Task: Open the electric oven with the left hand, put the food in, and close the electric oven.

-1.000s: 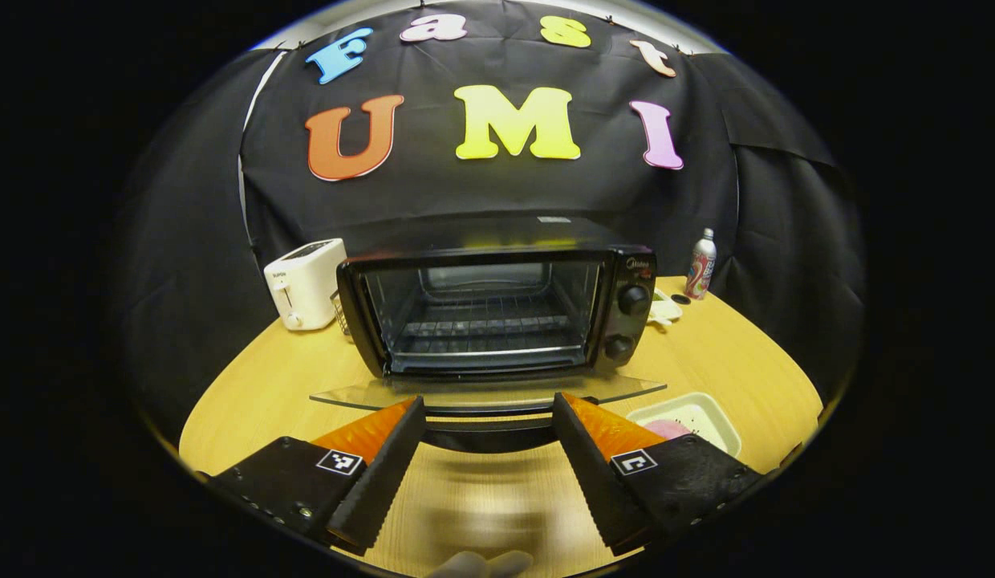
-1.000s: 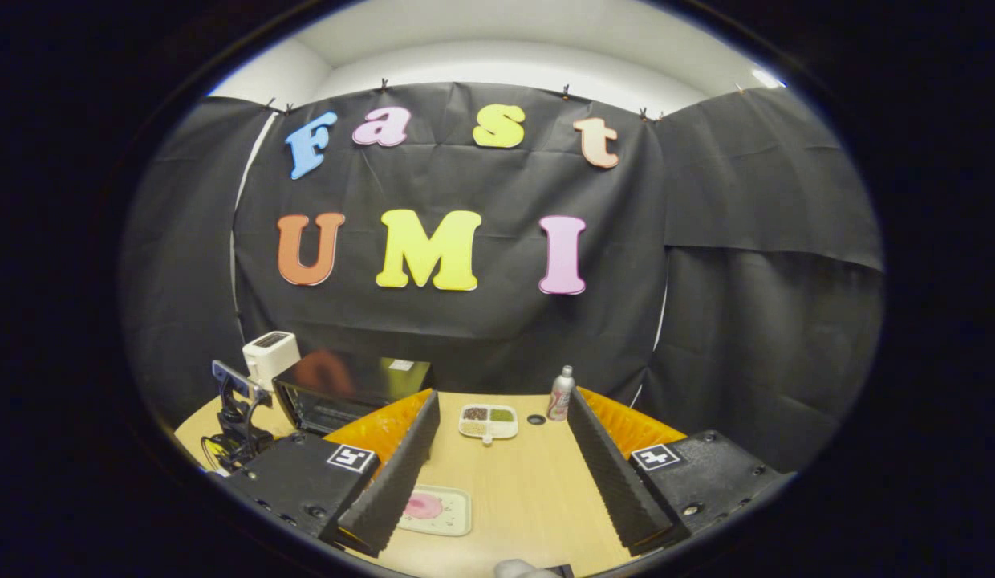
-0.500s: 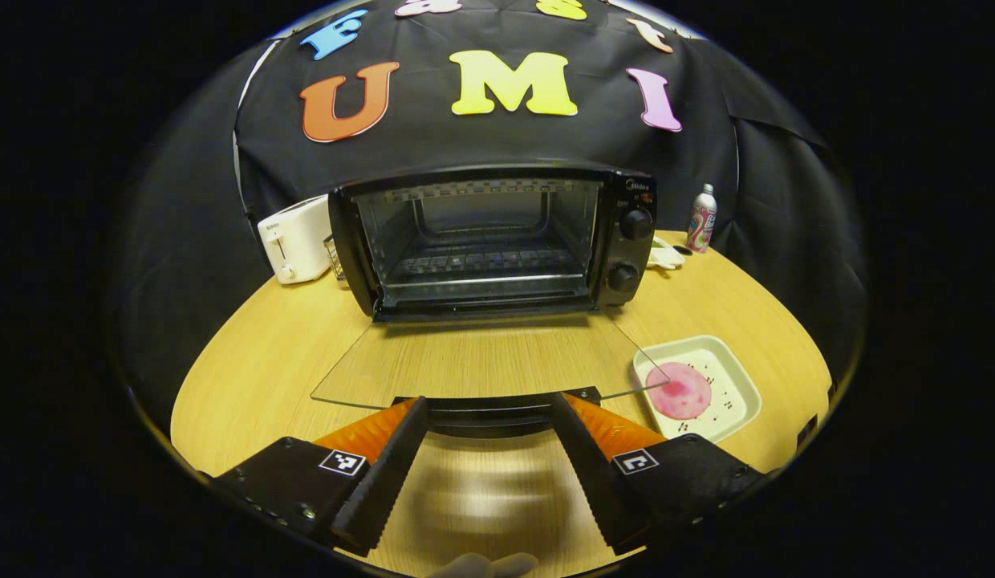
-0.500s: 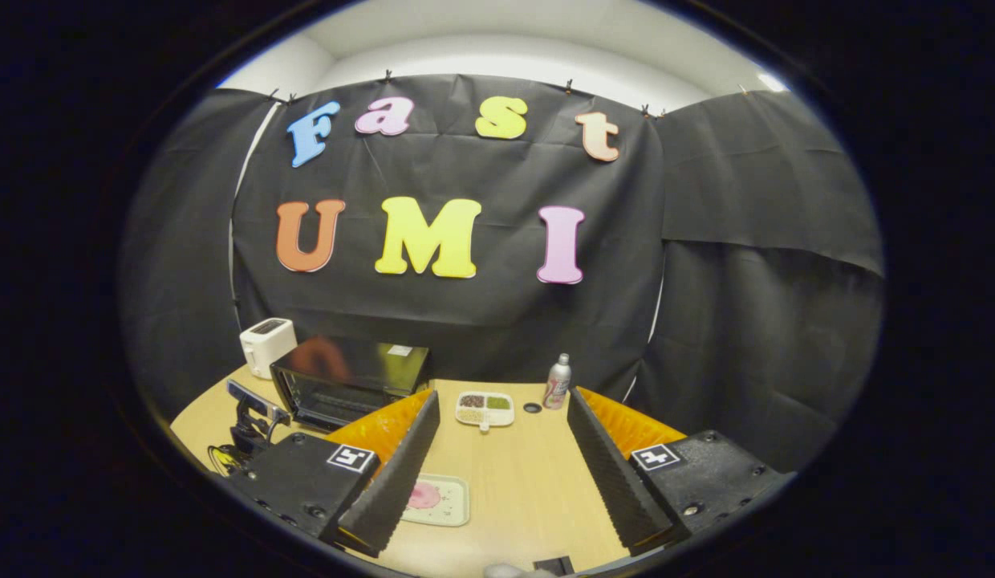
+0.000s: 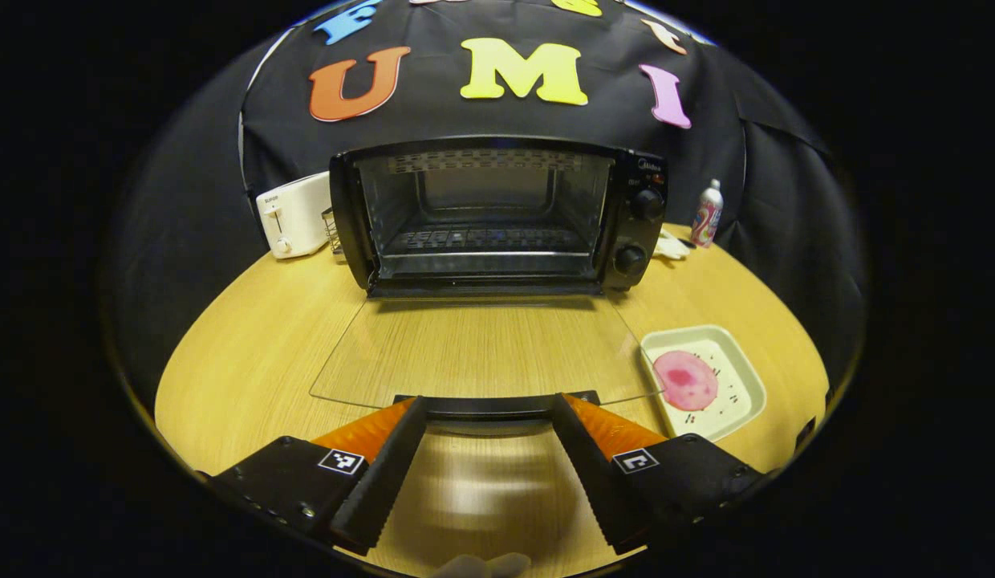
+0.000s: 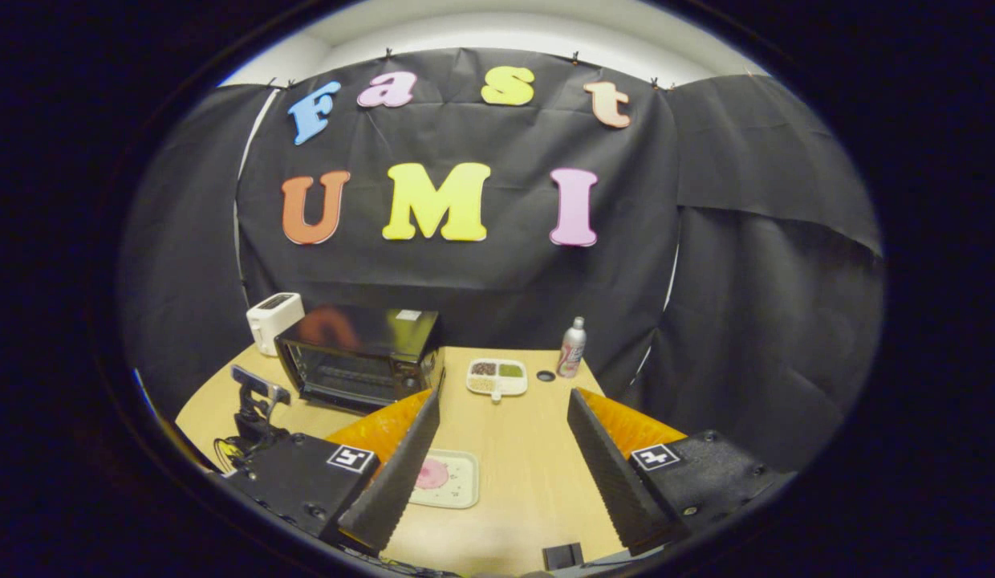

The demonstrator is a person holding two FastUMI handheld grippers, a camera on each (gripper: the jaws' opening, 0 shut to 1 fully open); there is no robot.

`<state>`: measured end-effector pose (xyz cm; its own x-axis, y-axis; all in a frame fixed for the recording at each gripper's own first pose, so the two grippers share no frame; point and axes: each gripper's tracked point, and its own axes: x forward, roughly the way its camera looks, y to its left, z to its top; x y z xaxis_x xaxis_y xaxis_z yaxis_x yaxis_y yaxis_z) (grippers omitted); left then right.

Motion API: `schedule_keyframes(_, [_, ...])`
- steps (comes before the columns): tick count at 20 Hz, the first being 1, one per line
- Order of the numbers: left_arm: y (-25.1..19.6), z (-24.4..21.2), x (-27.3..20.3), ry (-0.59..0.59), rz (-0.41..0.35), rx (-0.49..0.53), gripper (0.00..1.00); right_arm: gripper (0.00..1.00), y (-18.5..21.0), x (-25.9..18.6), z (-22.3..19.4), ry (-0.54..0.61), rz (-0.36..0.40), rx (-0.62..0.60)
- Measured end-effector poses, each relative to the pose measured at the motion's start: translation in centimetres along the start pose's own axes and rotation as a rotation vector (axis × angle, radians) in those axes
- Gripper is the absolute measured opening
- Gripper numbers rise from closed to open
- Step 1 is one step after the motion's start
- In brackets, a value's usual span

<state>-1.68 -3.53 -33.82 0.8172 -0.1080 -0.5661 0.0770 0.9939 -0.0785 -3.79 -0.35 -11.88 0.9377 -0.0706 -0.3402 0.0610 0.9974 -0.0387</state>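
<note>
Left gripper view, left tool [image 5: 489,417] level, spread at door handle [image 5: 489,406]

Both the left gripper [image 5: 489,417] and right gripper [image 6: 504,409] have black ridged fingers, orange backing, black bodies with square markers, possibly screws.

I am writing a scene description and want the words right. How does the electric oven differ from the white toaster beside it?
The electric oven is black, while the toaster is white. The oven looks clearly wider and taller than the toaster. The oven stands open at the front, its glass door folded down flat and a wire rack showing inside; the toaster shows slots on top and a lever on its side. Both stand upright on the wooden table.
</note>
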Motion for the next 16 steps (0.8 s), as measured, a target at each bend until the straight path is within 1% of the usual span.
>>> schedule_keyframes(1, [0.4, 0.4, -0.5, -0.008, 0.006, -0.004, 0.96, 0.97, 0.0, 0.8, -0.9, 0.022, 0.005, -0.002])
schedule_keyframes(4, [1.7, 2.7, -2.5, -0.064, 0.029, -0.011, 0.96, 0.97, 0.4, 4.0, -5.0, 0.117, 0.051, 0.008])
schedule_keyframes(6, [2.3, 4.6, -4.6, -0.111, 0.052, -0.009, 0.96, 0.88, 0.8, 6.3, -8.6, 0.204, 0.084, 0.028])
schedule_keyframes(7, [2.4, 5.7, -5.6, -0.136, 0.063, -0.003, 0.96, 0.87, 0.8, 7.6, -10.5, 0.247, 0.097, 0.03])
schedule_keyframes(8, [2.5, 6.7, -6.7, -0.161, 0.072, 0.001, 0.96, 0.82, 1.3, 8.6, -12.6, 0.306, 0.124, 0.045])
schedule_keyframes(9, [2.4, 7.9, -7.9, -0.182, 0.077, 0.003, 0.96, 0.8, 1.5, 9.3, -14.6, 0.35, 0.149, 0.056])
schedule_keyframes(10, [2.4, 8.9, -9.1, -0.207, 0.086, 0.0, 0.96, 0.8, 1.5, 10.4, -16.4, 0.396, 0.159, 0.055])
schedule_keyframes(11, [2.4, 10.1, -10.3, -0.228, 0.095, -0.005, 0.96, 0.78, 1.8, 11.8, -18.0, 0.431, 0.163, 0.057])
schedule_keyframes(12, [2.3, 11.0, -11.5, -0.247, 0.106, -0.014, 0.96, 0.66, 1.8, 12.8, -19.0, 0.45, 0.171, 0.05])
schedule_keyframes(13, [2.1, 12.1, -12.8, -0.268, 0.115, -0.03, 0.96, 0.6, 1.9, 13.9, -20.5, 0.494, 0.177, 0.044])
schedule_keyframes(14, [1.8, 13.0, -13.8, -0.283, 0.122, -0.043, 0.96, 0.52, 2.2, 14.5, -21.4, 0.524, 0.2, 0.051])
schedule_keyframes(15, [1.7, 13.7, -14.7, -0.295, 0.136, -0.049, 0.96, 0.49, 2.6, 15.5, -22.6, 0.563, 0.213, 0.055])
schedule_keyframes(16, [1.6, 14.4, -15.5, -0.305, 0.153, -0.053, 0.96, 0.48, 2.9, 16.1, -23.3, 0.593, 0.231, 0.065])
